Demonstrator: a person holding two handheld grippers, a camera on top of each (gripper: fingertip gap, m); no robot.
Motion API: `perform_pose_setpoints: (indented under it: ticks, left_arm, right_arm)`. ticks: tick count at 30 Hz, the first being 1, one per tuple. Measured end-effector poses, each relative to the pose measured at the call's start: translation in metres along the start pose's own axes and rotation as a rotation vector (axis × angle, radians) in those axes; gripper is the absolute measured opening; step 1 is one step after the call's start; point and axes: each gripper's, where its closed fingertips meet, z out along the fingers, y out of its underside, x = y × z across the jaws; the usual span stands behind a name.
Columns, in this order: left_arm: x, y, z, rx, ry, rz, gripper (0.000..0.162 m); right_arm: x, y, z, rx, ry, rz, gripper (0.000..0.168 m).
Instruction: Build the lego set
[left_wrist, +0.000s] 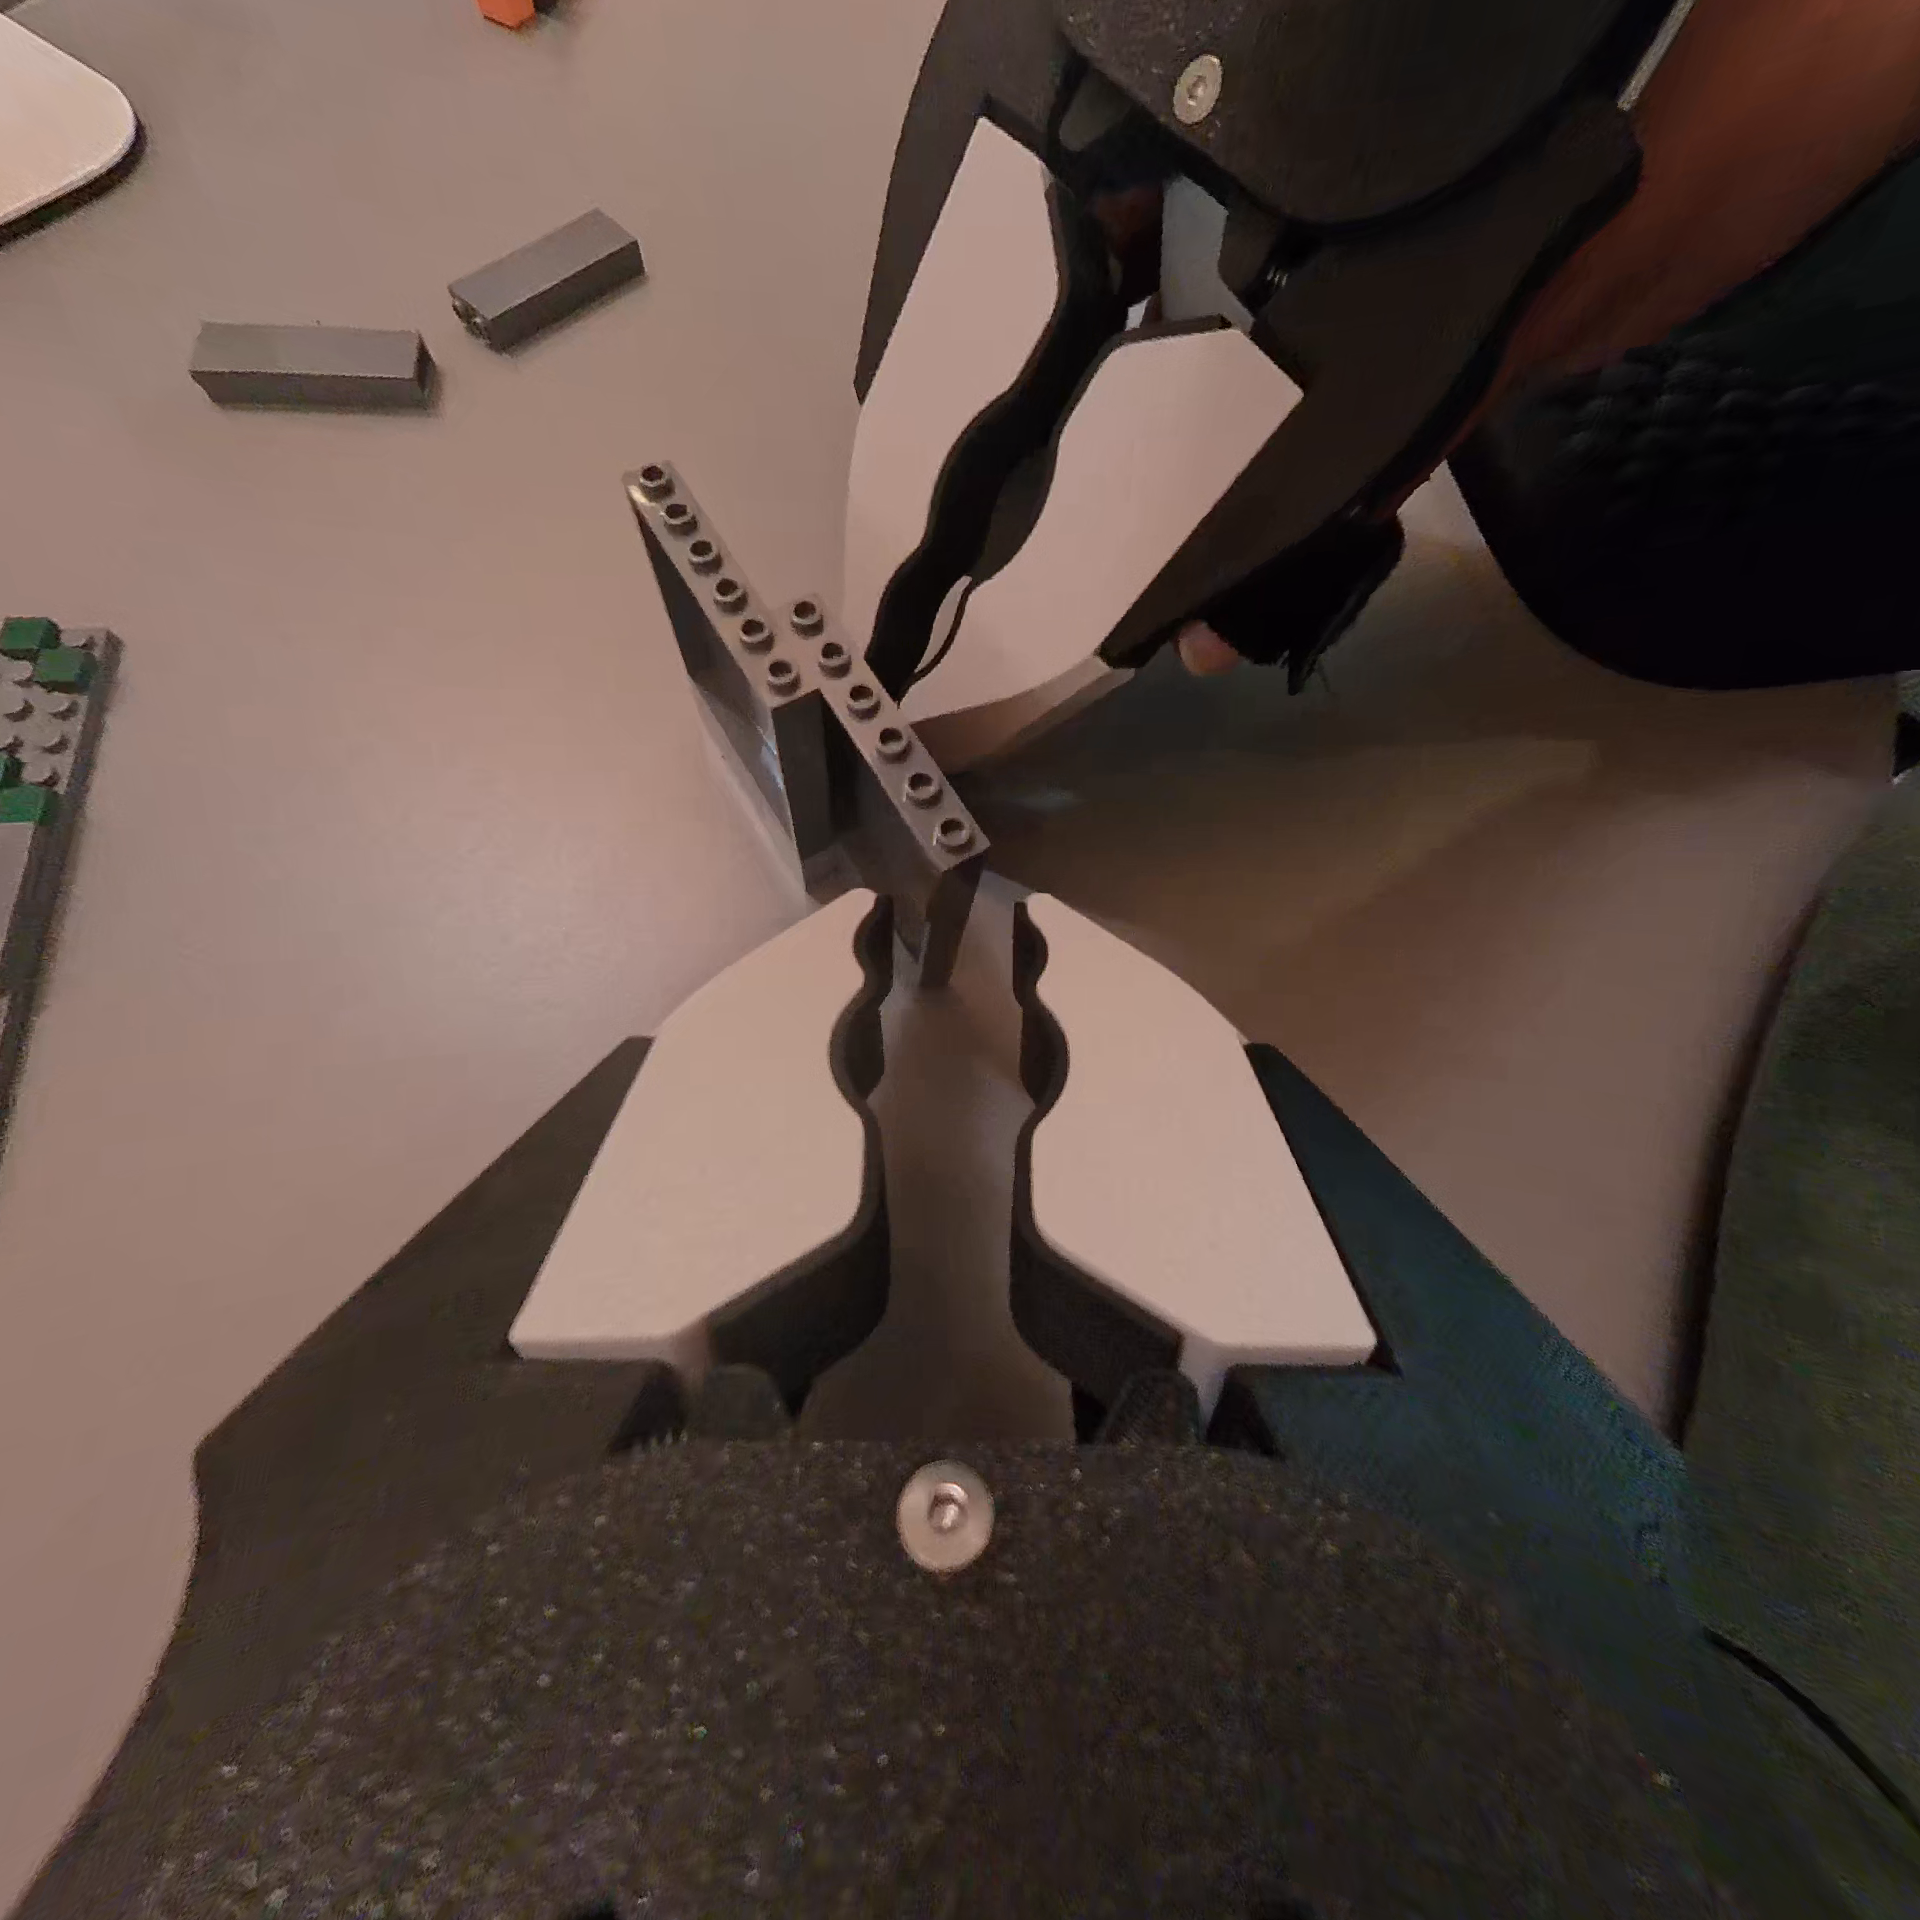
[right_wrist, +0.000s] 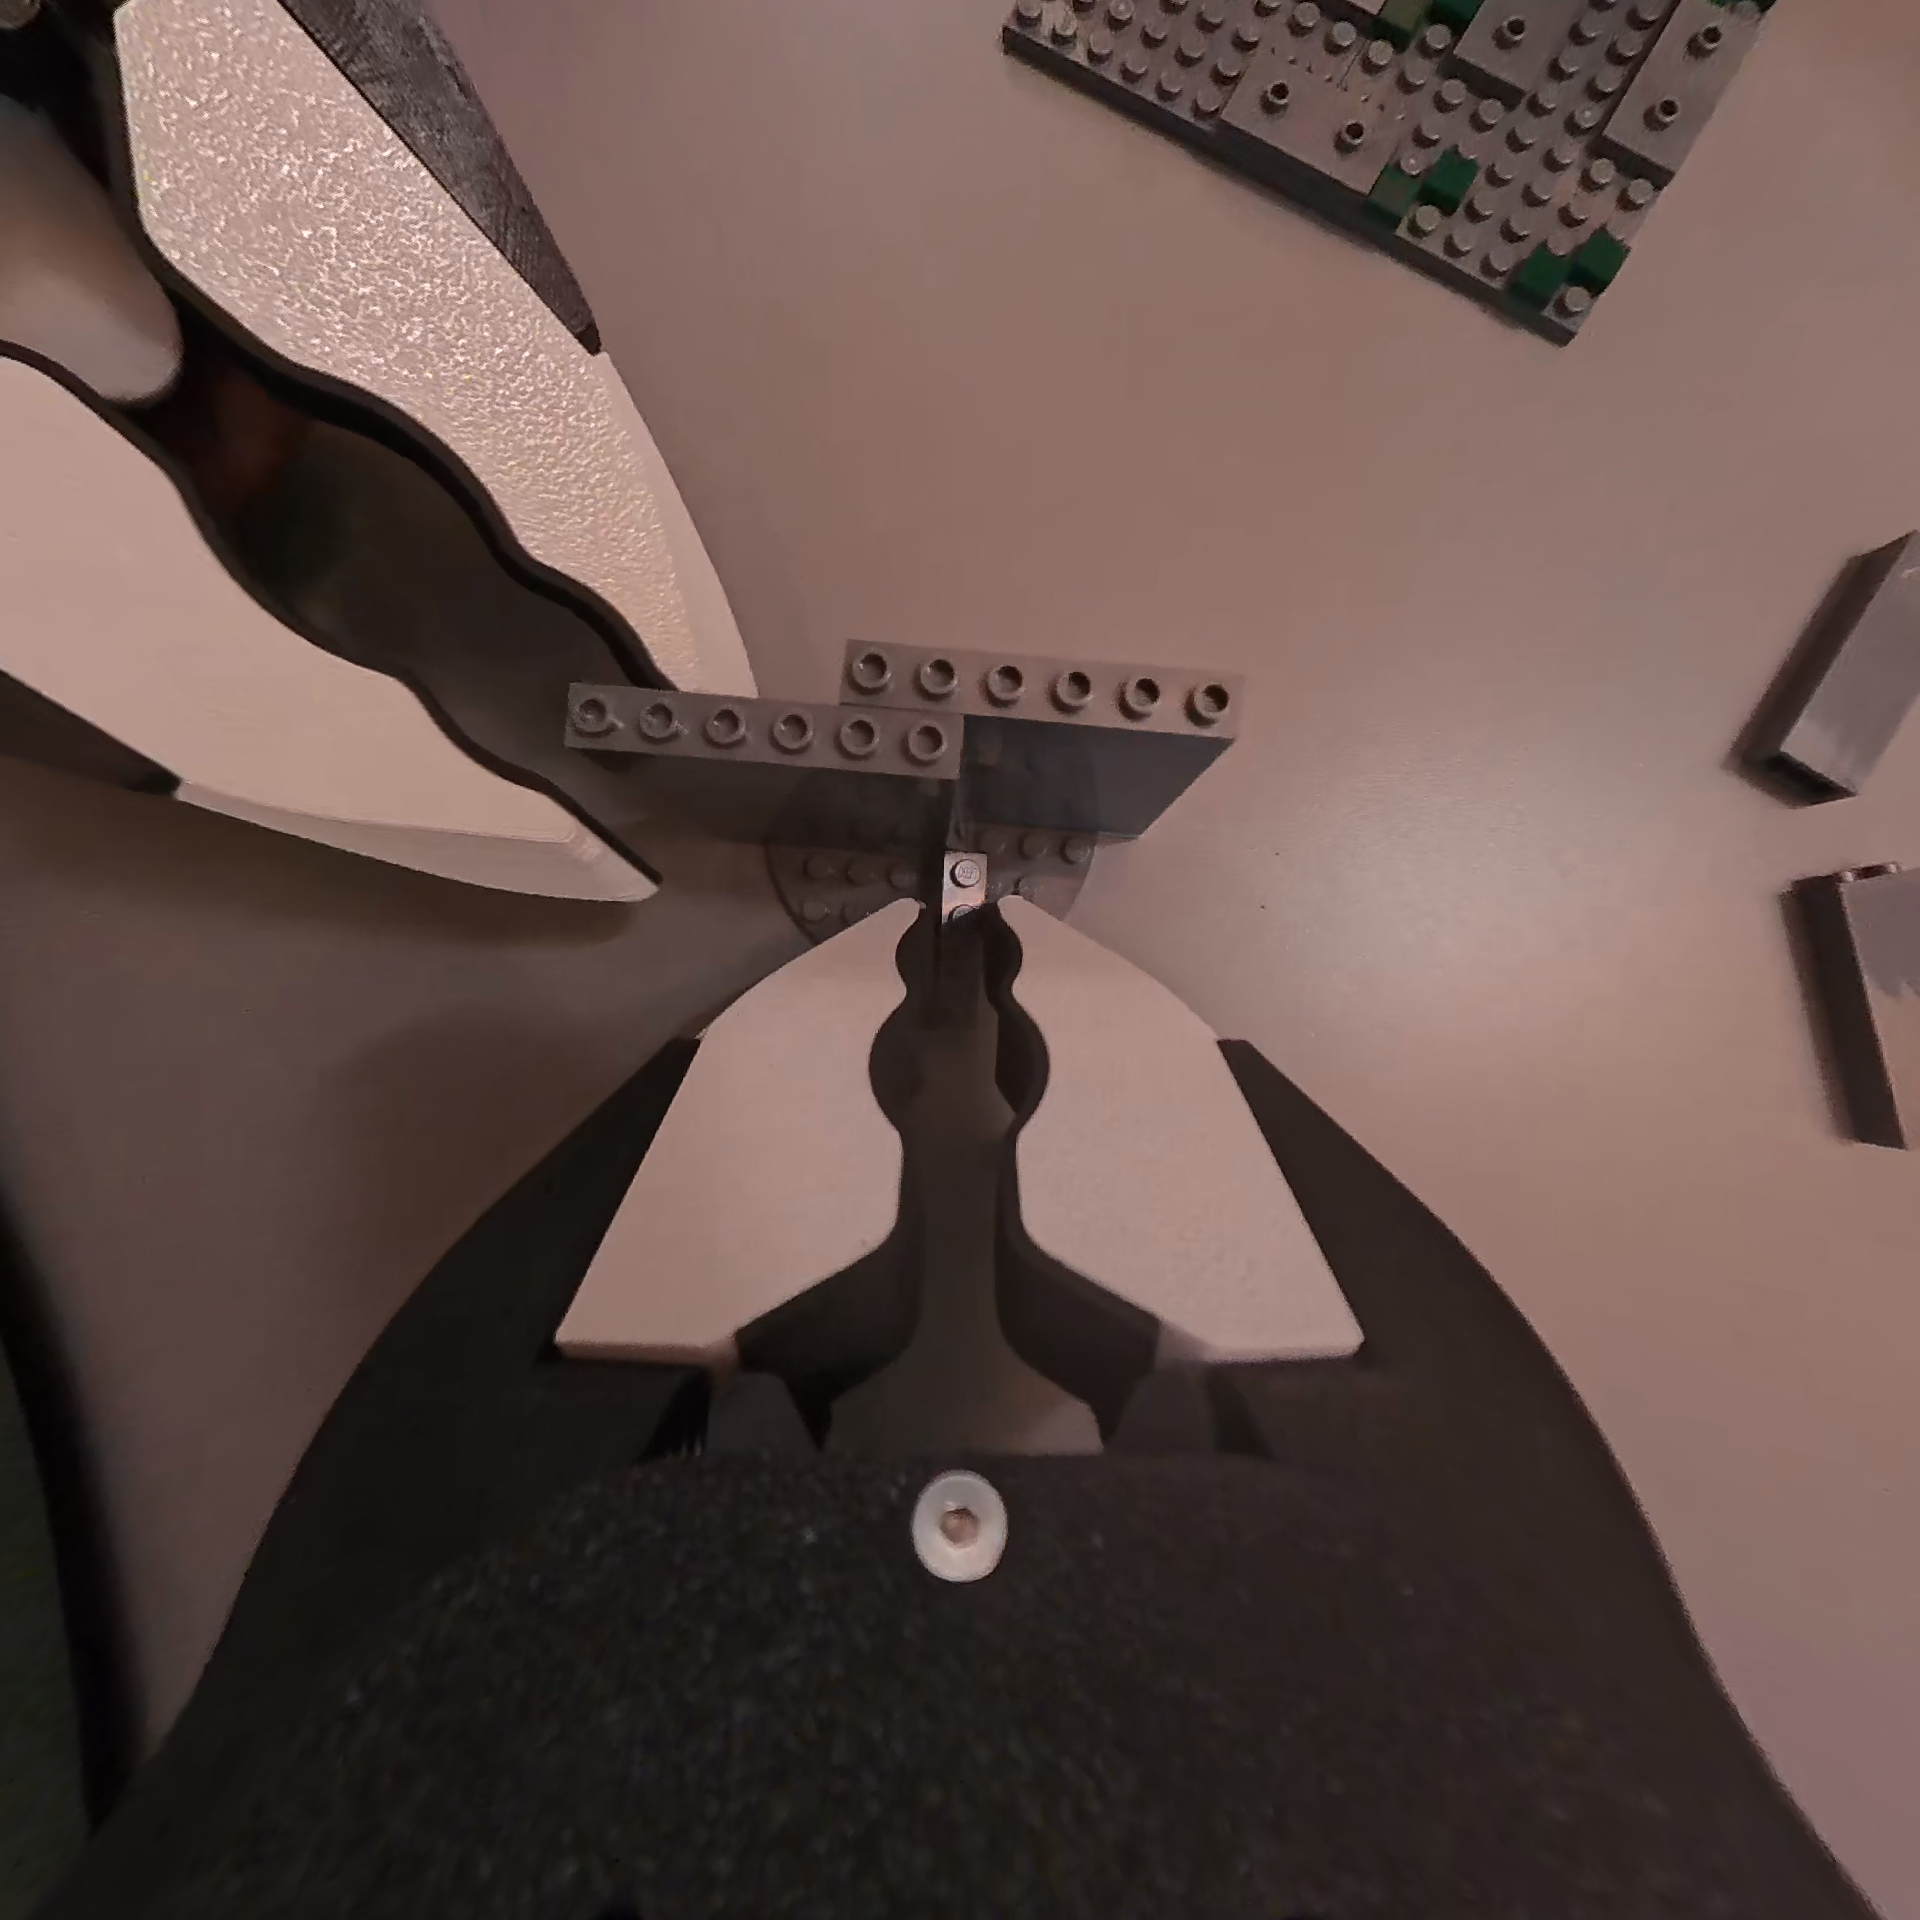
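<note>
Two tall dark grey wall panels (right_wrist: 904, 774), each with a row of studs on top, stand offset side by side on a round dark grey plate (right_wrist: 821, 878). They also show in the left wrist view (left_wrist: 821, 707). My left gripper (left_wrist: 953, 920) is open, and its jaws straddle the near end of one panel with a gap on both sides. My right gripper (right_wrist: 954, 914) is shut on a small light grey piece (right_wrist: 966, 878), held low against the panels over the round plate. In the left wrist view the right gripper (left_wrist: 902, 675) comes down beside the panels' tops.
A grey studded baseplate with green pieces (right_wrist: 1455, 135) lies far right, and at the left edge of the left wrist view (left_wrist: 42, 748). Two grey column bricks (left_wrist: 312, 364) (left_wrist: 545, 275) lie loose. A white object (left_wrist: 52, 135) sits far left, an orange piece (left_wrist: 506, 10) beyond. The grippers' ends are close to 5 centimetres from one another.
</note>
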Motion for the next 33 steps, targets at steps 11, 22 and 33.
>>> perform_pose_setpoints:
  ticks: [11,22,33]
  left_arm:
    - [-0.008,0.004,0.012,-0.047,-0.076,0.040,0.021]
    - [-0.021,0.004,0.013,-0.045,-0.162,0.060,0.009]
    - [-0.021,-0.008,0.007,0.027,-0.127,0.047,0.008]
  right_arm:
    - [-0.002,0.000,0.001,-0.004,0.019,-0.028,0.010]
    - [0.002,-0.005,-0.014,0.105,-0.076,0.078,0.020]
    - [0.005,0.013,-0.033,0.234,-0.296,0.329,0.030]
